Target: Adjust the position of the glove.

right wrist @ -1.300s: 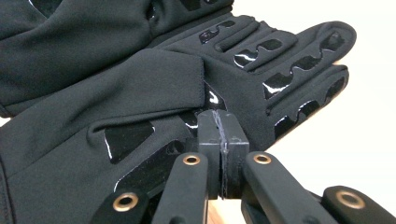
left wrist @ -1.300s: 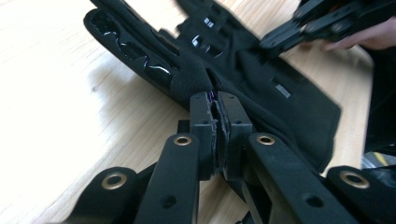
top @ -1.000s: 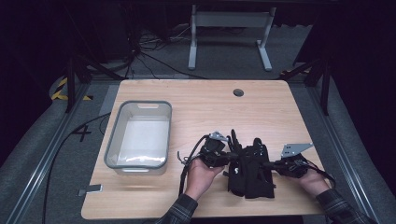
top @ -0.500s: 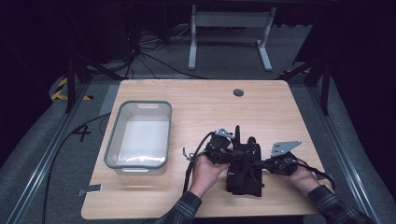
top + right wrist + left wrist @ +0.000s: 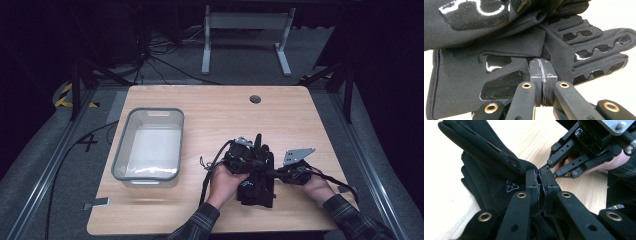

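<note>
High view: left gripper (image 5: 248,161) and right gripper (image 5: 280,173) both pinched tight on black gloves (image 5: 257,182), jaws facing each other, hands low on the table (image 5: 210,110) near its front edge, right of the bin (image 5: 149,145).

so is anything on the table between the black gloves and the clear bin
Nothing visible. The black gloves lie near the table's front edge, held by the left gripper and right gripper. Bare wooden tabletop separates them from the clear bin to their left.
</note>
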### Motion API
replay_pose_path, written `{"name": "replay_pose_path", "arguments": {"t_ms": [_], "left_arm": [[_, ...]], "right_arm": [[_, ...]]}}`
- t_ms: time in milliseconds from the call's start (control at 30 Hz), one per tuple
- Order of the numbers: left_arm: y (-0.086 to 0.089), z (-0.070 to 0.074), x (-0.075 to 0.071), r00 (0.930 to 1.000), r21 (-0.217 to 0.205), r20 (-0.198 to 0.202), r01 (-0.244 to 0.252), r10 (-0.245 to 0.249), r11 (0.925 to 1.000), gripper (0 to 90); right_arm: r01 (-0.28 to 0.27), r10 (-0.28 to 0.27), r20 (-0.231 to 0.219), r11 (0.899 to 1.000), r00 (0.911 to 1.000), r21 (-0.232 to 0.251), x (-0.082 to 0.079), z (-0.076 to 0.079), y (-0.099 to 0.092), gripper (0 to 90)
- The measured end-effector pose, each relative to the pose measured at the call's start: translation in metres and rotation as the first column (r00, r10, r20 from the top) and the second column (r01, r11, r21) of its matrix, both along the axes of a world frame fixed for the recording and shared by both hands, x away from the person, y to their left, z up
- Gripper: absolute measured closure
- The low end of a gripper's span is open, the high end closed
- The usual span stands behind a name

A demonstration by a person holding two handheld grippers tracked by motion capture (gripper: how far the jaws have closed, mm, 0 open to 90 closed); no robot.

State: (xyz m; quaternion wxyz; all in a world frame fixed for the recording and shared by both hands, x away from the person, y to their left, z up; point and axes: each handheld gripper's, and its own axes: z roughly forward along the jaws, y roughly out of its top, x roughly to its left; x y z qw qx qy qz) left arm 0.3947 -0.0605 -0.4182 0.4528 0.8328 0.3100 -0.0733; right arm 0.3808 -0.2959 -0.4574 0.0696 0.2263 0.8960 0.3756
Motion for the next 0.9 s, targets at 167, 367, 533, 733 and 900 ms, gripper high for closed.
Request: {"name": "replay_pose_path", "arguments": {"t_ms": [167,367,533,733,900], "left_arm": [[-0.009,-0.004,0.0,1.0,0.013,-0.003,0.003,-0.003,0.9999,85.7],[-0.014,-0.005,0.0,1.0,0.008,-0.005,0.004,-0.004,1.0,85.7],[-0.015,-0.005,0.0,1.0,-0.008,0.005,0.007,-0.007,0.9999,82.0],[-0.008,0.004,-0.004,0.9992,-0.04,0.041,0.004,-0.002,0.9992,70.1],[0.003,0.009,-0.008,0.9975,-0.025,0.071,0.001,0.001,0.9997,76.3]], "right_arm": [[-0.005,0.005,0.008,1.0,1.0,0.003,0.0,0.0,-0.001,89.5],[0.051,-0.053,0.034,0.998,0.998,0.045,-0.001,0.011,-0.021,77.9],[0.131,-0.133,0.04,0.99,0.9902,0.051,0.003,0.014,-0.048,67.3],[0.202,-0.204,0.051,0.978,0.9777,0.045,0.003,0.013,-0.07,53.2],[0.248,-0.25,0.048,0.968,0.9671,0.042,0.0,0.01,-0.084,40.1]]}}
